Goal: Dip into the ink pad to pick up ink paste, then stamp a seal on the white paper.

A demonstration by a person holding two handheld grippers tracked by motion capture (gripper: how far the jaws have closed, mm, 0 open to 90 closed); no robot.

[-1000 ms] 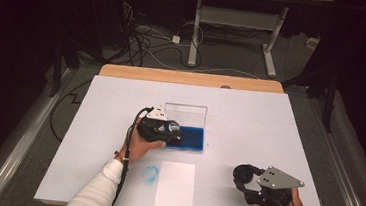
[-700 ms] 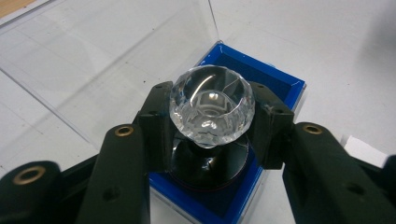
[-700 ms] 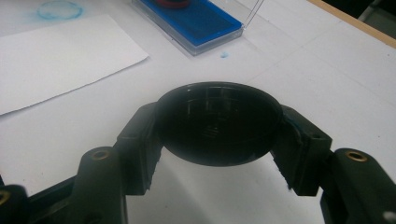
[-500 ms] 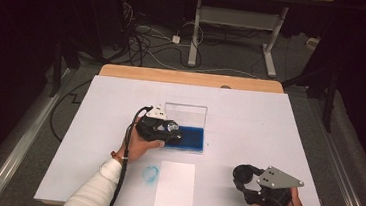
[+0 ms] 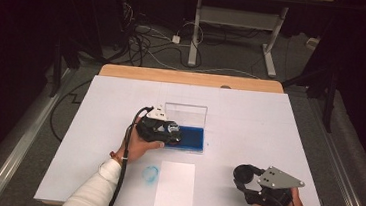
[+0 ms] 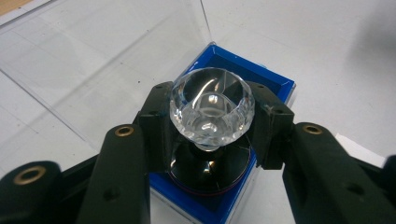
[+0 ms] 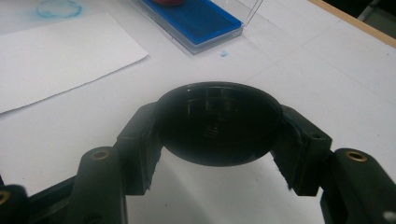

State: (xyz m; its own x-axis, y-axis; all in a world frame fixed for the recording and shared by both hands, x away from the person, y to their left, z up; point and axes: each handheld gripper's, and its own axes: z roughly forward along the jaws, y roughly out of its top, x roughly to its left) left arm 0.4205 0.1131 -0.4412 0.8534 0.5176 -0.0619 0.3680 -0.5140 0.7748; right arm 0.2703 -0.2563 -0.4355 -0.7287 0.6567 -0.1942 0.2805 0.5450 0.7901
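Note:
My left gripper (image 6: 212, 128) is shut on a stamp with a clear faceted knob (image 6: 212, 107) and a round black base (image 6: 210, 171). The base rests on the blue ink pad (image 6: 264, 77) of an open case with its clear lid (image 6: 107, 60) standing up. In the high view the left gripper (image 5: 171, 131) is at the left end of the ink pad (image 5: 194, 138). My right gripper (image 7: 218, 140) is shut on a round black cap (image 7: 218, 122) and hovers near the table's front right, as the high view shows (image 5: 244, 177).
A white sheet of paper (image 5: 175, 186) lies near the front edge, between the two hands. A blue ring-shaped stamp mark (image 5: 150, 173) is on the table just left of it. A small blue smudge (image 7: 224, 53) sits beside the case. A wooden strip (image 5: 188, 77) borders the far edge.

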